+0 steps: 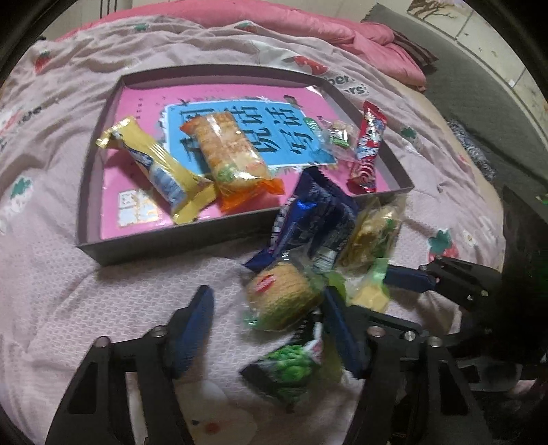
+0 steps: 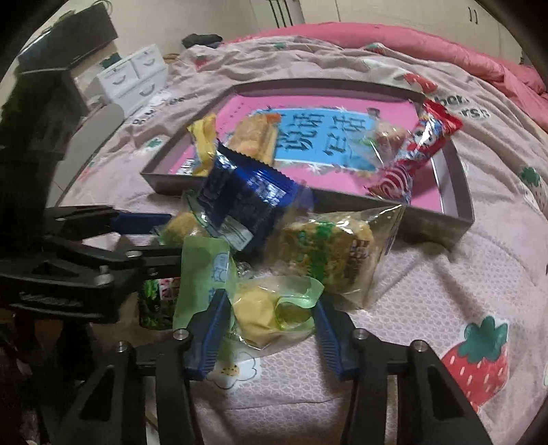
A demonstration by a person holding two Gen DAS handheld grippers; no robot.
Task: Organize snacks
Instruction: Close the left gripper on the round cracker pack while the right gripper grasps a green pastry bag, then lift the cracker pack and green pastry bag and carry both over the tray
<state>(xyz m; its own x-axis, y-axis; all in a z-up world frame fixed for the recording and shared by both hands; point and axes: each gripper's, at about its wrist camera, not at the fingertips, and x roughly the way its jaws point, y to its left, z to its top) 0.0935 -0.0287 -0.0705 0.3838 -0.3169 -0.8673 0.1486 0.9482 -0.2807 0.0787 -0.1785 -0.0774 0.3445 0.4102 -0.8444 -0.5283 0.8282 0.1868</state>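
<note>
You're roughly halfway: the shallow grey box (image 1: 164, 239) on the bed holds four wrapped snacks, while a pile with the dark blue foil packet (image 2: 246, 202) lies just outside. Your left gripper (image 1: 267, 308) stands apart around the round green-wrapped biscuit (image 1: 281, 294); your right gripper (image 2: 270, 318) is apart around the pale yellow cake in clear green wrap (image 2: 263, 308).

Pale pink bedspread (image 1: 102, 291) with strawberry print covers the bed, wrinkled toward the far side; a large red strawberry (image 2: 476, 363) motif lies near the right edge in the right wrist view. Bright pink quilt (image 1: 308, 20) bunched along the far edge of the bed. White drawer unit (image 2: 132, 77) with curved dark handles stands beyond the bed's left side. Dark desk-like furniture (image 2: 68, 37) just behind it. Grey rug (image 1: 479, 85) on the floor past the bed's far right corner.
</note>
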